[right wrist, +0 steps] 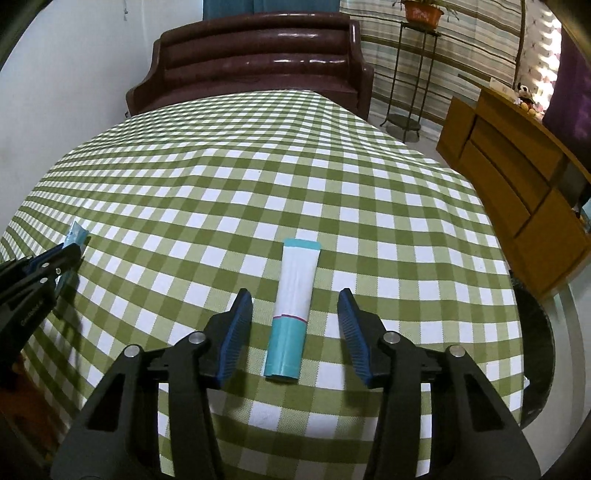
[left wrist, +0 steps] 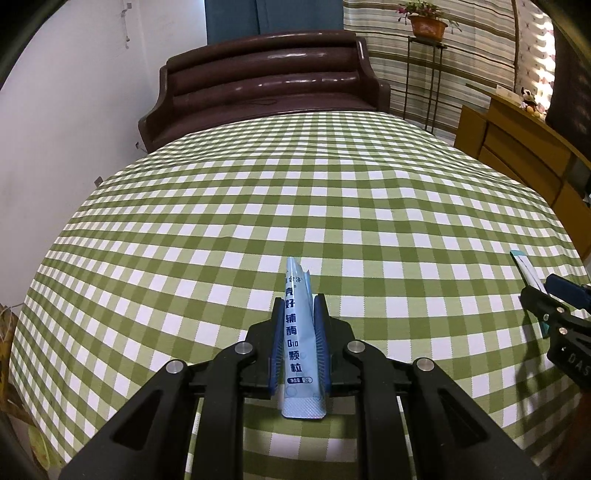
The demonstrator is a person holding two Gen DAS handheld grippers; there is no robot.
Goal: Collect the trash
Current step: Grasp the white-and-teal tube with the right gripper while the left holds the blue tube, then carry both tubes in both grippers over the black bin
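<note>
A light blue sachet [left wrist: 297, 332] with dark printed characters stands upright between the blue pads of my left gripper [left wrist: 299, 299], which is shut on it above the green checked tablecloth [left wrist: 258, 203]. In the right wrist view that gripper [right wrist: 70, 251] enters from the left, the sachet's tip [right wrist: 75, 230] poking past it. A white and teal sachet [right wrist: 297, 273] lies flat on the cloth. My right gripper [right wrist: 295, 291] stands open astride its lower half, with gaps between the pads and the sachet. The left wrist view shows this gripper [left wrist: 540, 286] and the white sachet [left wrist: 522, 264] at the right edge.
A dark brown padded armchair [left wrist: 266, 81] stands against the table's far edge. A wooden cabinet [right wrist: 517, 177] is to the right, and a metal stand [right wrist: 410, 74] with a potted plant [right wrist: 423, 11] behind it. A dark curved object [right wrist: 535, 332] sits off the table's right edge.
</note>
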